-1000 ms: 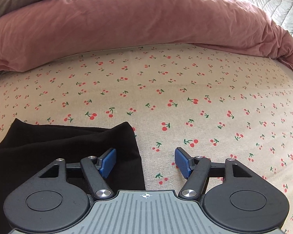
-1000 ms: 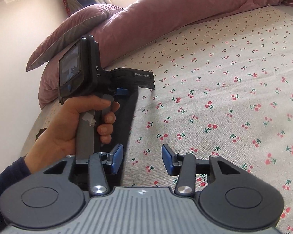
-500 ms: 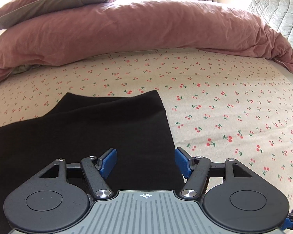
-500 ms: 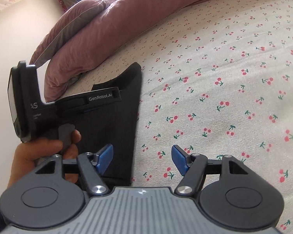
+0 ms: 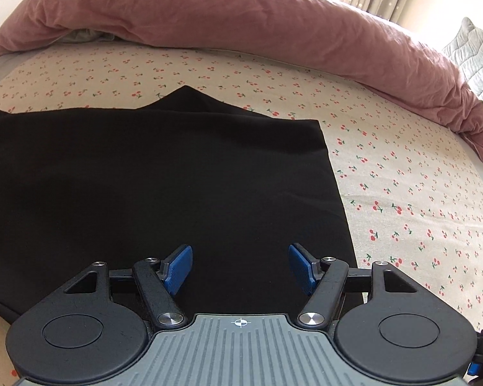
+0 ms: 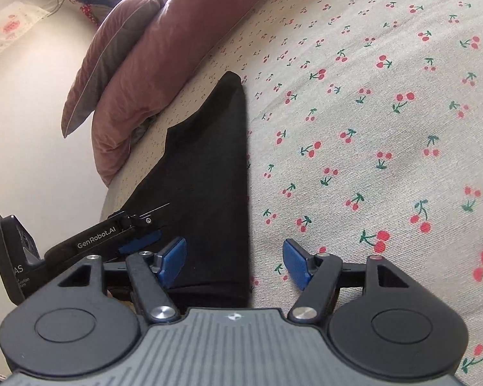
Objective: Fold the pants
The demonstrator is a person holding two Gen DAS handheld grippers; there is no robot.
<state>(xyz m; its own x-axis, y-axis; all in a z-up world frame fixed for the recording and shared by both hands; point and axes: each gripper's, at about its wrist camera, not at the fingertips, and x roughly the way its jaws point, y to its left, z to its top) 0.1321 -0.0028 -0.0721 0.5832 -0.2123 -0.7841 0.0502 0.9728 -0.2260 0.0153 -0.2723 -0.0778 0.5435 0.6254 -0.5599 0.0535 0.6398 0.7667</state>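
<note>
The black pants lie flat on the cherry-print bed sheet, folded, with a straight right edge. My left gripper is open and empty, hovering over the near part of the pants. In the right wrist view the pants run away from me as a dark strip. My right gripper is open and empty, straddling the pants' right edge at their near end. The left gripper's body shows at the left of that view, over the pants.
A pink duvet is bunched along the far side of the bed, with a pillow on it. A grey quilted cushion sits far right. The bed's left edge meets a cream wall. Bare sheet stretches to the right.
Both grippers pulled back toward me and to the left. The pants now fill much more of the left wrist view. The right gripper's jaws opened wider. The hand on the left gripper left the right view.
</note>
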